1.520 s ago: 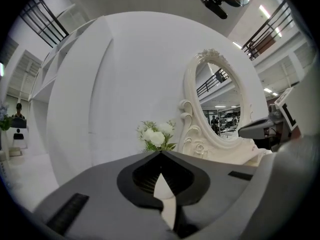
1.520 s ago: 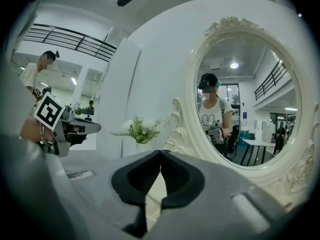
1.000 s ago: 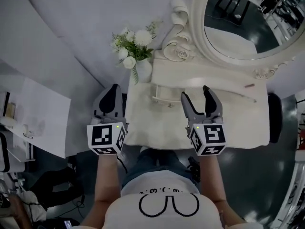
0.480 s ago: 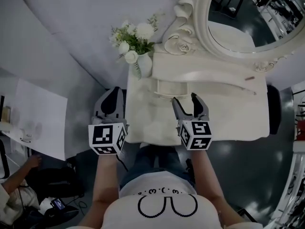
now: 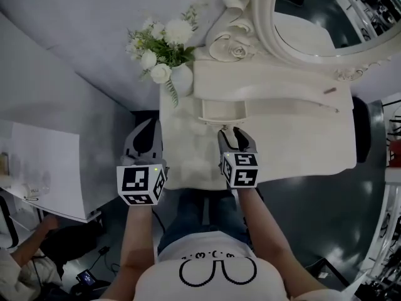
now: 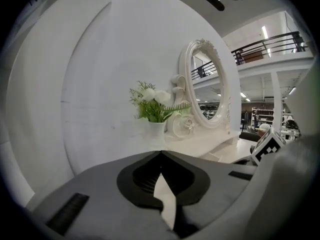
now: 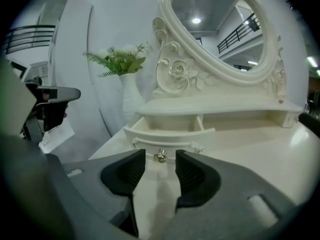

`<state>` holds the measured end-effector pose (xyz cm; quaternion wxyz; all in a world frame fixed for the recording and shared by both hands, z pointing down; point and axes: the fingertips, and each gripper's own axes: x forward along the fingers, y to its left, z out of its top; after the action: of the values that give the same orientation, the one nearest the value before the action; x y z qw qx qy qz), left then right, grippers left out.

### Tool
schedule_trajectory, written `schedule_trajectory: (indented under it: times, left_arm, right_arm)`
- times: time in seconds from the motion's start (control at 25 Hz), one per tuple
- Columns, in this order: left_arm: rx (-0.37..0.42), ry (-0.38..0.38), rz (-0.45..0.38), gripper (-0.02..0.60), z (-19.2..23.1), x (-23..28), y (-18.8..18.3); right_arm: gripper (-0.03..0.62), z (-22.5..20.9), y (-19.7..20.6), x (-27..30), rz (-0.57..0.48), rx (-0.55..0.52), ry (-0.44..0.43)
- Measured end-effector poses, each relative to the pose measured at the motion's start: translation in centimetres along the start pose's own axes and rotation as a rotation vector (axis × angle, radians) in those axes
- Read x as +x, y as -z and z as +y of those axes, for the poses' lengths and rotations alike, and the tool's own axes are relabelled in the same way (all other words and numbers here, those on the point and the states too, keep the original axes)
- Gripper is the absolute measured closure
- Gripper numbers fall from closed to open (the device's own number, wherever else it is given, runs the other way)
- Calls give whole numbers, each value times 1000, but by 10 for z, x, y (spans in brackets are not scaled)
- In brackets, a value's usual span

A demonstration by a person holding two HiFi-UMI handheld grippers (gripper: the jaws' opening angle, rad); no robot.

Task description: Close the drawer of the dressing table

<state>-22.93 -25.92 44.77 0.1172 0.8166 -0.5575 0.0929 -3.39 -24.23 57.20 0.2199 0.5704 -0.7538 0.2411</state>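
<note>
- Drawer (image 5: 222,110) — a small one, pulled out of the raised shelf at the back of the dressing table (image 5: 301,149), just below the mirror (image 5: 313,17). The right gripper view shows it standing open, and what shows of its inside looks empty.
- Handling, as a judgement: it is a light, rigid painted box that should slide straight in under a gentle push. The glossy front may be slippery, and a push off-centre could skew it in its slot.
- Where to take it: the small metal knob (image 7: 160,156) in the middle of the front, or the flat front just beside it.
- Right gripper (image 5: 233,133) has its jaws apart and holds nothing. The knob shows between the tips, but I cannot tell whether they touch it.
- Left gripper (image 5: 146,127) hangs beyond the table's left edge, jaws pressed together on nothing, well apart from the drawer.
- Around: a vase of white flowers (image 5: 177,77) stands to the left of the drawer — near, but not in the path. Nothing lies between the right gripper and the drawer front.
</note>
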Motion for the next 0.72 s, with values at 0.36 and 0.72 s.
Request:
schedule_trajectory:
  times: [0.36,0.72]
  left_arm:
    - [-11,16,46,583,4,8,22]
    - [-22,-11,27,583,10,5,15]
  right_arm:
    - [495,0,15,23,29,-11,36]
    - [497,2,9,23,42,-12,23]
